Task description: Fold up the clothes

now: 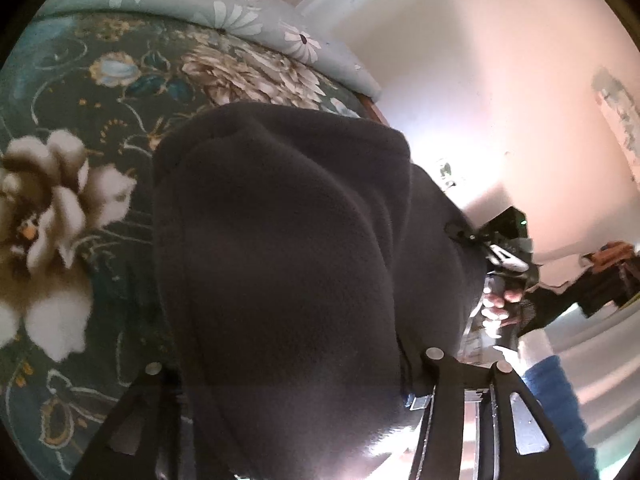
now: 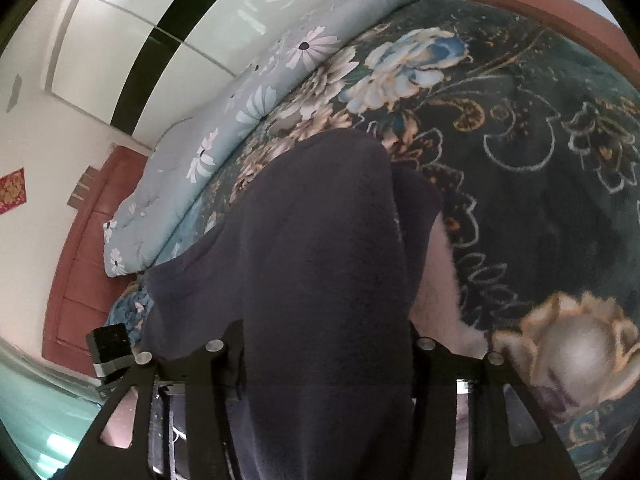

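A dark fleece garment hangs in front of the left wrist camera and hides the left gripper's fingertips; it drapes between the finger arms, so the left gripper looks shut on it. The same dark garment fills the middle of the right wrist view and runs down between the right gripper's arms; the right gripper looks shut on it. Both hold the garment lifted above the floral bed cover. The right gripper and the hand holding it show at the right of the left wrist view.
The dark green floral blanket covers the bed. A light blue daisy quilt lies folded along the far edge. A red-brown bed frame and a white wardrobe stand beyond it. A white wall is to the right.
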